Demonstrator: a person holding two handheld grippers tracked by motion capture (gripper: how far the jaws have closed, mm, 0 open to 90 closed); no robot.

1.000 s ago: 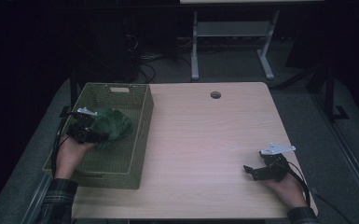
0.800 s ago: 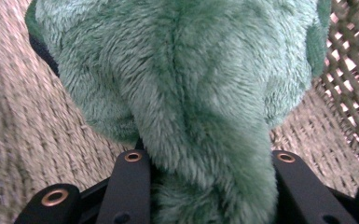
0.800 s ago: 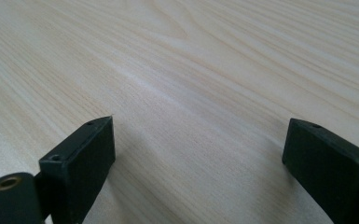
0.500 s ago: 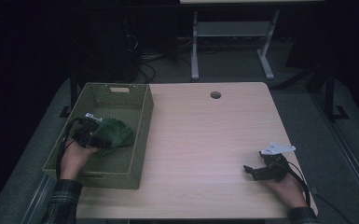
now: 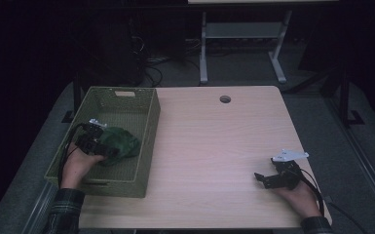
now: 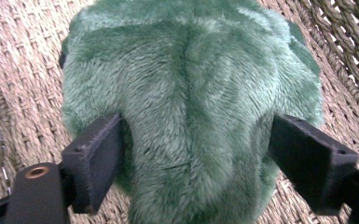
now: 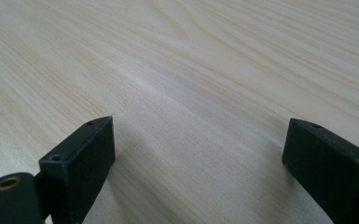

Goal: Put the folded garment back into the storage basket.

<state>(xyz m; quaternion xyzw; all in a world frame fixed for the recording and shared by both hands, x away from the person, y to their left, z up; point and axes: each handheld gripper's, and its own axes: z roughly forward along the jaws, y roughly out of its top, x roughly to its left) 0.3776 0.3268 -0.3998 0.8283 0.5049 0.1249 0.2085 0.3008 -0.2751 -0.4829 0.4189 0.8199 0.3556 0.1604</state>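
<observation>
Table point(image 5: 214, 146): pale wood-grain top with a round cable hole point(image 5: 225, 99) near its far edge; most of the surface lies bare between the two hands.

Basket point(image 5: 148, 141): olive-green woven basket, rectangular, sitting on the left part of the table with its long side running away from the person; a cut-out handle shows in its far wall.

Plush toy point(image 5: 121, 142): a green, furry soft thing lying on the woven floor of the basket, towards the right wall and nearer the person's end. In the left gripper view its pile point(image 6: 191, 102) bulges up between the two black jaws.

Left hand-held gripper point(image 5: 108, 150): inside the basket, held by the person's left hand point(image 5: 80, 165), pointing at the plush toy. Its jaws have just been opening and now stand wide, one on each side of the toy; the fur brushes the left jaw's inner face, while the right jaw sits at the toy's edge without squeezing it. The toy rests on the basket floor, let go.

Right hand-held gripper point(image 5: 259, 178): low over the near right part of the table, well apart from the basket, in the person's right hand point(image 5: 297, 192). Jaws spread wide with nothing but bare table point(image 7: 191, 93) between them.

Sleeves: checked cuffs at both wrists at the near edge of the table.
</observation>
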